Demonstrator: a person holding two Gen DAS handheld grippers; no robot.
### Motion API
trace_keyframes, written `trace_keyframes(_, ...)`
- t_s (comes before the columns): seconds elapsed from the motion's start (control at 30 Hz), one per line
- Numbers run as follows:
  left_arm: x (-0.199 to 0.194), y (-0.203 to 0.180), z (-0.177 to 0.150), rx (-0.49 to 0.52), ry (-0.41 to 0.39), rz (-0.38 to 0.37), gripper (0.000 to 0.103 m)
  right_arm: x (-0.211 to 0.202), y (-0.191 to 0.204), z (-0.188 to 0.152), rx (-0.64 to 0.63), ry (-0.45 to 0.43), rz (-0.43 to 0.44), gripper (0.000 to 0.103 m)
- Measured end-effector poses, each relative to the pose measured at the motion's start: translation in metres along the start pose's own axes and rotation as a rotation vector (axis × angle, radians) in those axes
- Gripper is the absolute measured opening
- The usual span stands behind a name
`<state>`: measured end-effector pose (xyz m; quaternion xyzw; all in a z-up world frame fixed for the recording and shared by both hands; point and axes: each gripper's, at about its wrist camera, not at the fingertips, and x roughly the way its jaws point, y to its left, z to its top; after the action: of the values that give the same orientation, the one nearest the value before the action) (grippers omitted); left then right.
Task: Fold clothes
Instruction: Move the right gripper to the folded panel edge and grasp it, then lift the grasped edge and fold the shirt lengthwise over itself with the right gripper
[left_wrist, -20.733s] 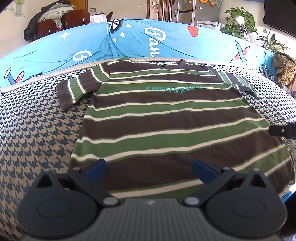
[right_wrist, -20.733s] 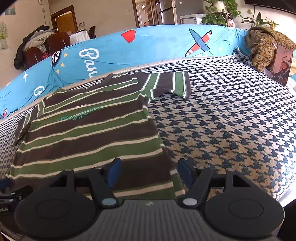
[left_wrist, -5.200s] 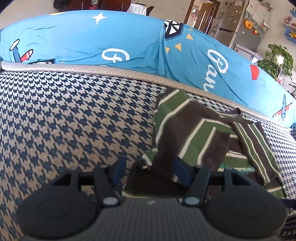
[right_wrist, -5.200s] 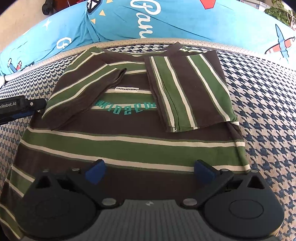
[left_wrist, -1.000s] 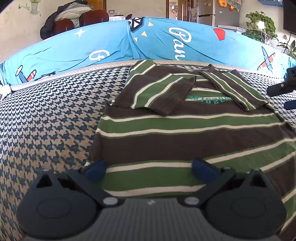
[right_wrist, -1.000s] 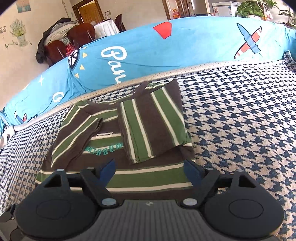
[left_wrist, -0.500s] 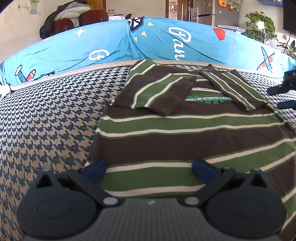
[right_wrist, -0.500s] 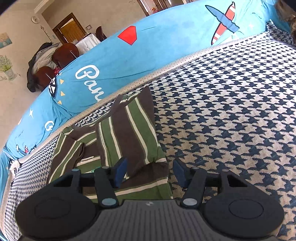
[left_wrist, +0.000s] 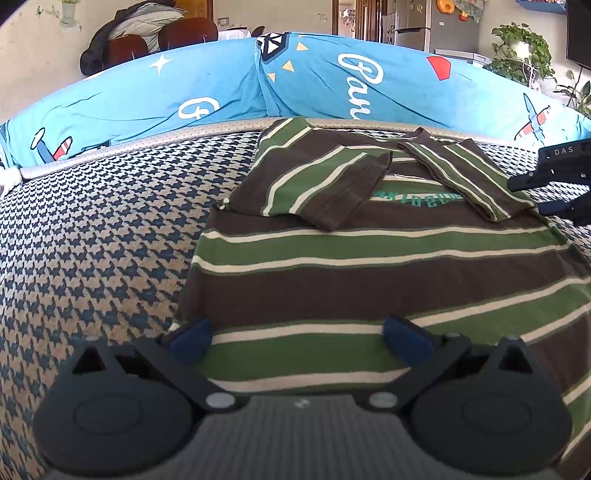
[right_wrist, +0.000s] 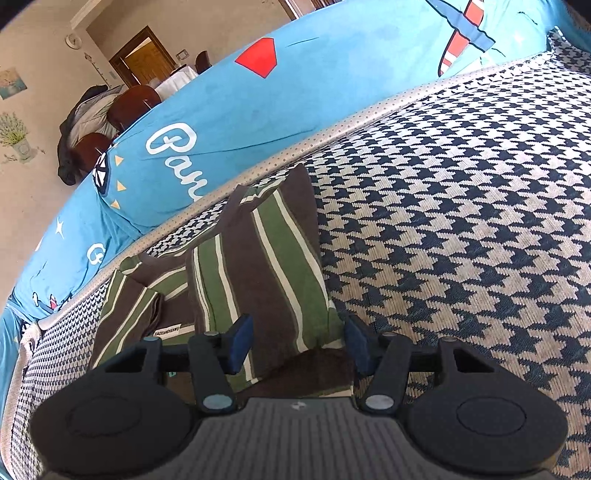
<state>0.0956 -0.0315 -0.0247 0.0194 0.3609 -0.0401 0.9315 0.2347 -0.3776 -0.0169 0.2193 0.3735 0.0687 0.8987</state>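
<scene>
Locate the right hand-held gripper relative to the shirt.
The right hand-held gripper sits at the striped shirt's right edge, straddling the folded-in sleeve, by the houndstooth cover.

— How does the striped T-shirt (left_wrist: 369, 269) lie?
— Flat on the houndstooth sofa seat (left_wrist: 92, 240), collar toward its back edge, both sleeves folded inward over the chest, brown, green and cream bands.

One striped T-shirt (left_wrist: 369, 266), two hand-held grippers (left_wrist: 295, 336)
</scene>
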Motion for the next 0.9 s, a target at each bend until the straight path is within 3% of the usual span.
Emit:
trace_keyframes(0.13,0.000,0.000,0.001,-0.002,0.005,0.002,0.103,0.006,0.004,-0.001,-0.034,-0.013,-0.009,0.045)
trace_keyframes(0.3,0.000,0.000,0.004,-0.005,0.019,0.006,0.103,0.008,0.004,0.000,-0.034,-0.012,-0.010,0.018)
trace_keyframes(0.6,-0.004,-0.002,0.019,0.005,0.054,-0.021,0.103,0.002,0.011,0.002,-0.044,-0.033,0.034,0.015)
trace_keyframes(0.9,-0.013,0.007,0.044,0.012,0.053,-0.056,0.103,0.002,0.001,0.003,-0.002,-0.033,0.005,0.020)
